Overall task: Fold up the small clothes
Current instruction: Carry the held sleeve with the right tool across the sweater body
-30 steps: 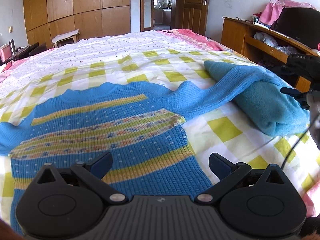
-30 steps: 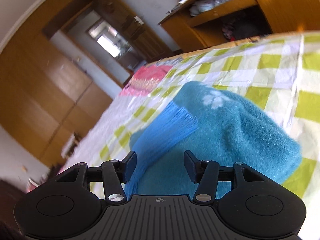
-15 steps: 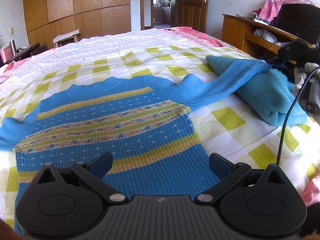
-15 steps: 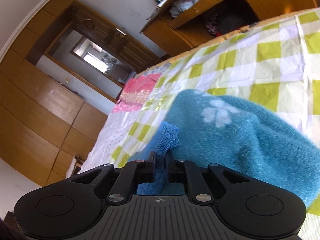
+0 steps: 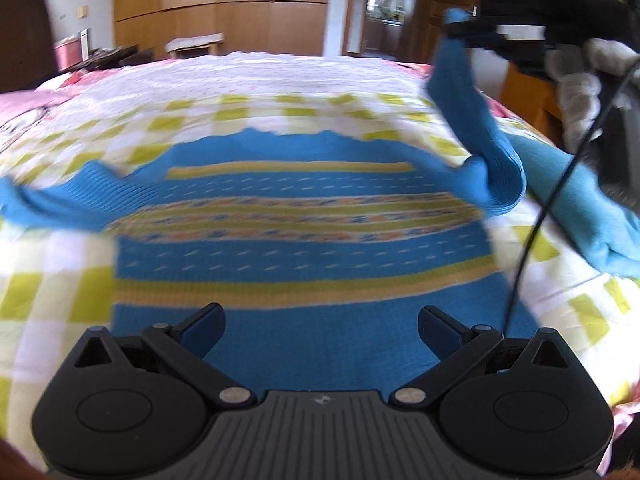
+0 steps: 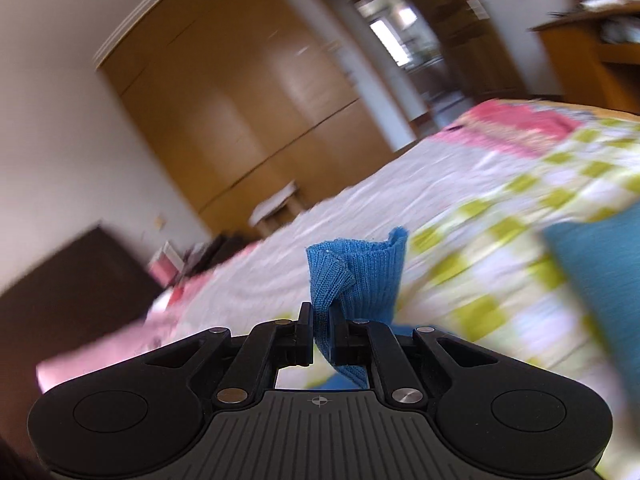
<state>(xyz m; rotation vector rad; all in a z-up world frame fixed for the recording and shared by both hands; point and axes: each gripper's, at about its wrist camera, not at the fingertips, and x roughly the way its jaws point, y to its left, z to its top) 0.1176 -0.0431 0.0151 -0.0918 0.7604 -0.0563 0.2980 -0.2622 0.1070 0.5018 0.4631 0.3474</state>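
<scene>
A blue knitted sweater [image 5: 304, 256] with yellow and patterned stripes lies flat on the checked bedspread [image 5: 56, 280]. My left gripper [image 5: 320, 330] hovers open above its lower hem, with nothing between its fingers. The sweater's right sleeve [image 5: 472, 120] is lifted off the bed and hangs bent in the air. My right gripper [image 6: 324, 336] is shut on the sleeve's ribbed cuff [image 6: 360, 276], which sticks up between its fingers. In the left wrist view that right gripper [image 5: 460, 30] shows at the top right, holding the cuff high. The left sleeve [image 5: 72, 196] lies spread out to the left.
A folded teal fleece garment [image 5: 580, 208] lies on the bed at the right, also seen as a teal fleece [image 6: 600, 280] in the right wrist view. A black cable [image 5: 532, 224] hangs down in front of it. Wooden wardrobes [image 5: 240, 4], a doorway and a wooden desk [image 6: 592, 52] ring the bed.
My right gripper closed on the sleeve cuff lying on the teal fleece, then lifted it up and swung it over toward the sweater body. My left gripper shifted sideways along the hem, still open.
</scene>
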